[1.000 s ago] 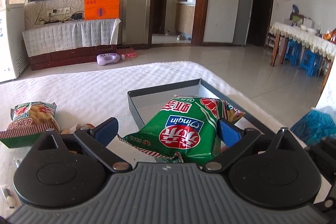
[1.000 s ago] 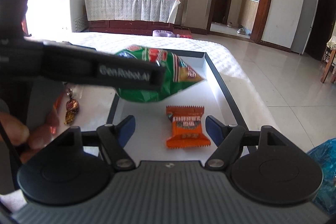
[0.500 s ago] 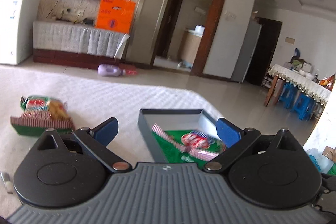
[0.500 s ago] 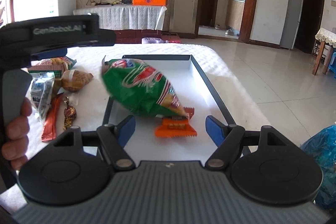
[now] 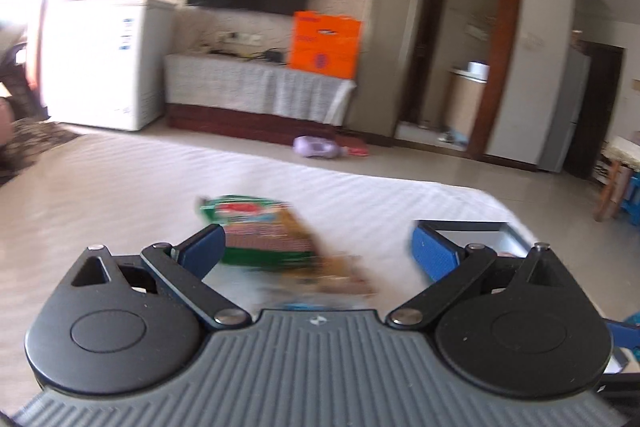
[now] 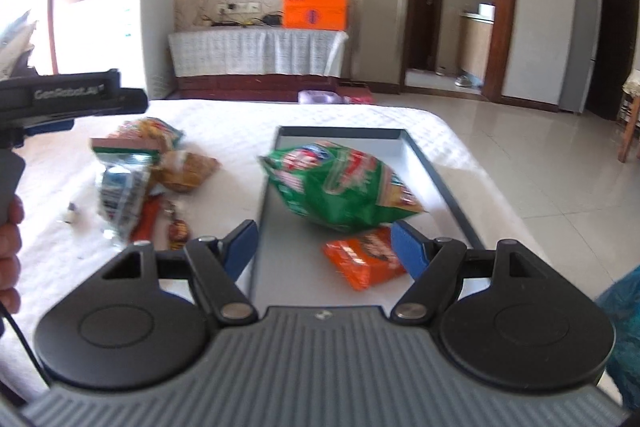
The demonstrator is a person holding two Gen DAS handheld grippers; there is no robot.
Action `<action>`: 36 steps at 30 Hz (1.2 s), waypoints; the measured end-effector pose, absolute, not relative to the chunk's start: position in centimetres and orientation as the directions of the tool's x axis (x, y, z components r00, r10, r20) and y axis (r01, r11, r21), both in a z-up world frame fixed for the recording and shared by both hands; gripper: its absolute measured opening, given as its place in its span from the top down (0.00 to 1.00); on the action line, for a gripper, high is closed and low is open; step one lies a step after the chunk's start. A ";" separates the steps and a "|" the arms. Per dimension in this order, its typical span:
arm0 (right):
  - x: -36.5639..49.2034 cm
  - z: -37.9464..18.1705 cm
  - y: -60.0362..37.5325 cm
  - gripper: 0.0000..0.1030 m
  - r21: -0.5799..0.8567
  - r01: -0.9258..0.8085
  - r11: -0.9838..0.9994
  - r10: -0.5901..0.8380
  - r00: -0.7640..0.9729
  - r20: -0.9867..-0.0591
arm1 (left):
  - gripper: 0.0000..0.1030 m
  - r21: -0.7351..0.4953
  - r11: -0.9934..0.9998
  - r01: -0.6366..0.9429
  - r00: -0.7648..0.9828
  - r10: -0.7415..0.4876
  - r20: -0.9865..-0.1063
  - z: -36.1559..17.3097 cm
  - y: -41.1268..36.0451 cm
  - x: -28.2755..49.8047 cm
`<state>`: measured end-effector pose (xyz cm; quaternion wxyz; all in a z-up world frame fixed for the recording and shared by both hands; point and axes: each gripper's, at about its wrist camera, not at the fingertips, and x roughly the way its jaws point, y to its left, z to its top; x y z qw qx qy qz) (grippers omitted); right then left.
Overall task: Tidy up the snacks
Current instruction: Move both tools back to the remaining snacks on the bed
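Observation:
A grey tray [image 6: 440,183] lies on the white cloth and holds a green snack bag [image 6: 340,187] and an orange packet [image 6: 364,261]. My right gripper [image 6: 324,247] is open and empty over the tray's near end. Left of the tray lies a pile of loose snacks: a green cracker bag [image 6: 136,139], a brown bun pack [image 6: 186,169], a clear blue packet [image 6: 120,193] and a red stick [image 6: 146,221]. My left gripper [image 5: 316,251] is open and empty over that pile, with the blurred cracker bag [image 5: 256,227] between its fingers. The tray's corner [image 5: 480,227] shows at its right.
The left gripper's handle [image 6: 68,99] and the hand holding it show at the left of the right wrist view. The table's far edge borders tiled floor. A blue bag [image 6: 624,327] sits low on the right. A TV stand and freezer stand far behind.
The left gripper let the green bag drop into the tray and swung left over the loose snacks. The right gripper stayed open over the tray's near end.

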<state>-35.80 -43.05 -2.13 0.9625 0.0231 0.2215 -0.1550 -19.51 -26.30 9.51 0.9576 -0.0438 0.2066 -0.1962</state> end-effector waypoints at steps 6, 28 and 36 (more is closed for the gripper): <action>-35.4 -1.7 -40.5 0.28 0.010 0.206 0.979 -0.181 0.882 -0.436 | 0.02 -0.132 0.960 0.248 0.849 -0.281 -0.447 9.6 -20.3 -19.6; -26.8 -3.9 -33.6 0.41 0.061 -0.001 0.998 0.034 0.844 -0.536 | 0.31 0.037 0.934 0.354 0.713 -0.244 -0.657 2.6 -20.8 -14.9; -24.2 -4.5 -33.7 0.48 0.072 -0.004 0.997 0.044 0.825 -0.563 | 0.35 -0.044 0.939 0.341 0.674 -0.278 -0.684 1.8 -19.6 -13.0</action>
